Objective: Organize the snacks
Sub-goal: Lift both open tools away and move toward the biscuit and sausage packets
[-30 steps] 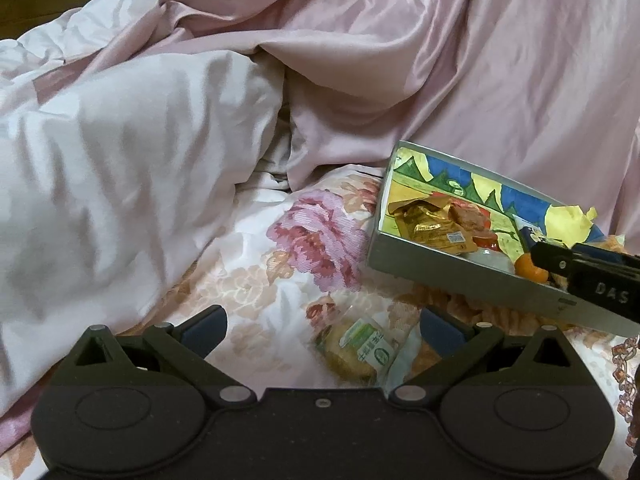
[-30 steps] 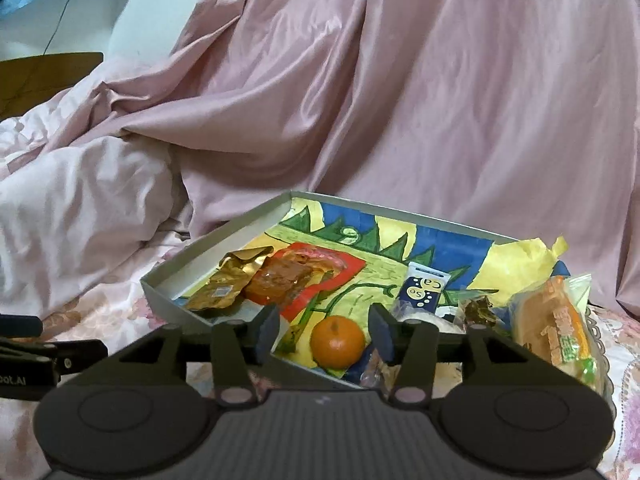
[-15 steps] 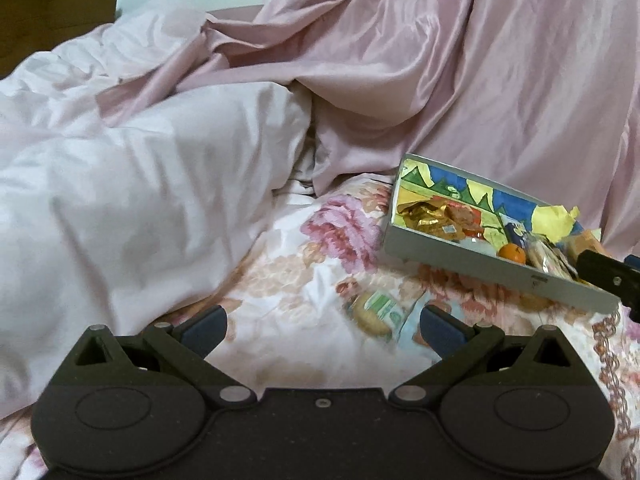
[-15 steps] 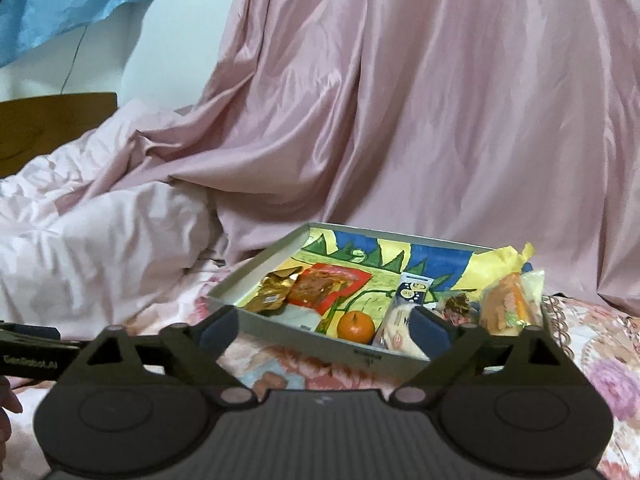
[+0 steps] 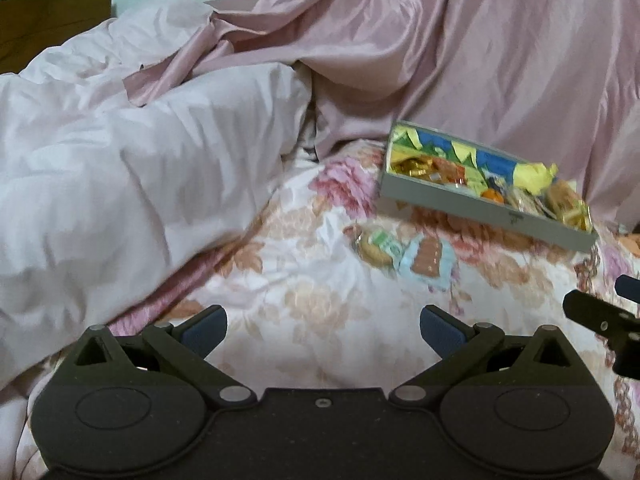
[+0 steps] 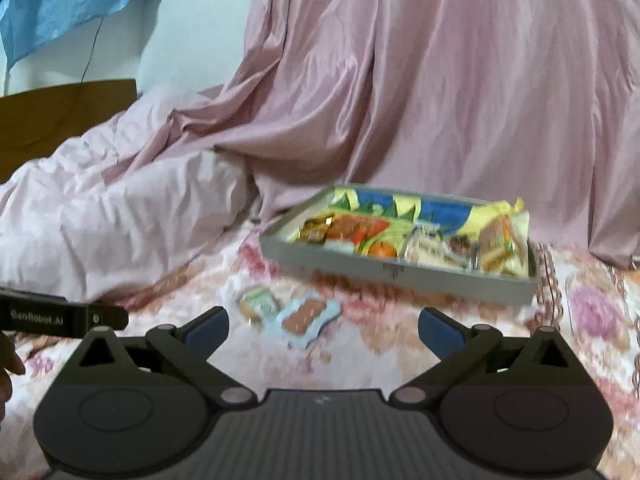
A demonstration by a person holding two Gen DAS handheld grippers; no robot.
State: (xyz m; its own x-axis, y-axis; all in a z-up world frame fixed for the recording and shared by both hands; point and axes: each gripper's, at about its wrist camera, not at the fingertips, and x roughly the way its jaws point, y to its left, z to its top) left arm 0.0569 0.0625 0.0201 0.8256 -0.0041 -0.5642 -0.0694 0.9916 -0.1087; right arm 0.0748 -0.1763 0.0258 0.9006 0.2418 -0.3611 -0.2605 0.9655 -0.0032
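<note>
Two snack packets point(image 6: 288, 312) ahead of right hand-held gripper point(image 6: 323, 330) | fingers spread, just opened, empty

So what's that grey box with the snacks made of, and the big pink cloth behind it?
The shallow grey box looks like matte cardboard: thin stiff walls, printed picture inside. The draped pink cloth looks like satin, probably synthetic: glossy sheen, soft flowing folds.

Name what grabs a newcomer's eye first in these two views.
The grey tray with its bright blue, green and yellow lining, packed with snacks including an orange, sits mid-right on the floral bedsheet. Two wrapped snacks lie loose in front of it: a green-labelled pastry and a light-blue packet. Behind hangs draped pink satin fabric.
</note>
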